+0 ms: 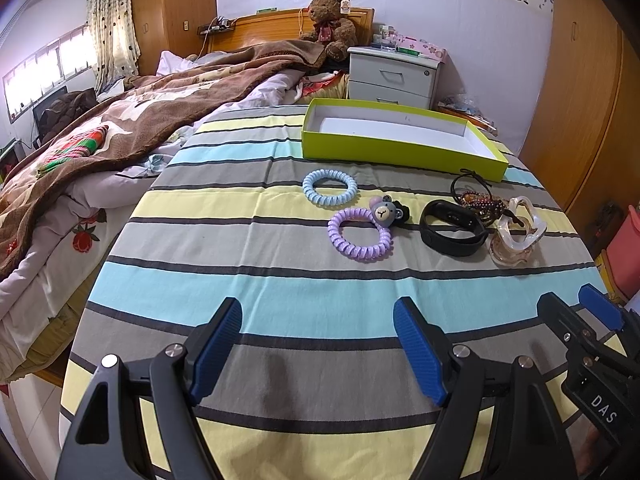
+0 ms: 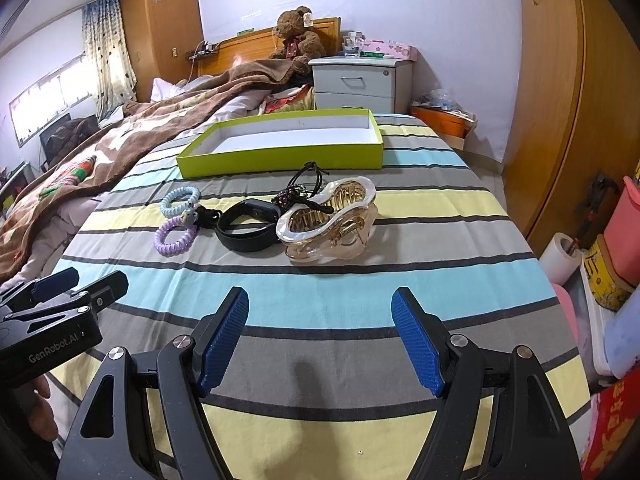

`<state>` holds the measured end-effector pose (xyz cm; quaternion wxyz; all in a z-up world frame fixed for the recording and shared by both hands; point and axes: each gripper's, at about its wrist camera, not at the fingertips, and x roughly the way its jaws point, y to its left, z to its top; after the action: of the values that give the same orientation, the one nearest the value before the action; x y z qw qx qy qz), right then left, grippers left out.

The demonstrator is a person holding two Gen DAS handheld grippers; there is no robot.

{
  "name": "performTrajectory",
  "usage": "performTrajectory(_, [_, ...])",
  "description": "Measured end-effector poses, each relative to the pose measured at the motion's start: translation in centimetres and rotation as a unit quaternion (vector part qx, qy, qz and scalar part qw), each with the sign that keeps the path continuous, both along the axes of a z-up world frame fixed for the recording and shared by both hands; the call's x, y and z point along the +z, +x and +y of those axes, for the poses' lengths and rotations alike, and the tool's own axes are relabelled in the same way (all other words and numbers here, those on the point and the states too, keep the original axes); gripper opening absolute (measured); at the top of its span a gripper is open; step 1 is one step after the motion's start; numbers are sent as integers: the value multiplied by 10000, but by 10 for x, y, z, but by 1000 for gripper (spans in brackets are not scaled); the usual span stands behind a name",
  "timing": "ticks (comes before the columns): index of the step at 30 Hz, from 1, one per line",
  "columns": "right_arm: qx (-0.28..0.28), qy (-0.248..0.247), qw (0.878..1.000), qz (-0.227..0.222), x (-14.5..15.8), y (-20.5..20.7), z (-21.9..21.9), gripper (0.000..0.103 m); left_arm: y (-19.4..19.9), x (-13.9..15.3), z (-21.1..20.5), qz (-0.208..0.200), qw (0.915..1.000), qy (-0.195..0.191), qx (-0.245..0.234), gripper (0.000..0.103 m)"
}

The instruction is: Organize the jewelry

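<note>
Jewelry lies in a cluster on the striped bedspread: a blue coil hair tie [image 1: 329, 201] [image 2: 176, 193], a purple coil tie [image 1: 362, 253] [image 2: 172, 249] with a bear charm, a black wristband [image 1: 448, 245] [image 2: 244, 242], dark beaded bracelets [image 1: 478, 200] [image 2: 292, 194] and a clear pearly hair claw [image 1: 512, 248] [image 2: 320, 252]. Behind them sits an empty lime-green box [image 1: 400, 154] [image 2: 280, 160]. My left gripper [image 1: 320, 344] is open, short of the purple tie. My right gripper [image 2: 320, 336] is open, short of the claw. Both hold nothing.
A brown blanket [image 1: 120, 128] and rumpled bedding cover the bed's left side. A grey nightstand [image 1: 394, 76] and a teddy bear [image 1: 332, 24] stand behind the box. Right of the bed are a wooden wardrobe [image 2: 560, 100], a pink bin [image 2: 624, 232] and a paper roll [image 2: 560, 256].
</note>
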<state>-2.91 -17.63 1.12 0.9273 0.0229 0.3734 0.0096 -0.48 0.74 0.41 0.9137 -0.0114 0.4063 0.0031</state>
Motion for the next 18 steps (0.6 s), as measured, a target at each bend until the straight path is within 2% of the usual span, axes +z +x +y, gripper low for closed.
performTrajectory(18, [7, -12, 10000, -30, 2, -2, -1, 74, -3, 2, 1, -8, 10000, 20, -4, 80])
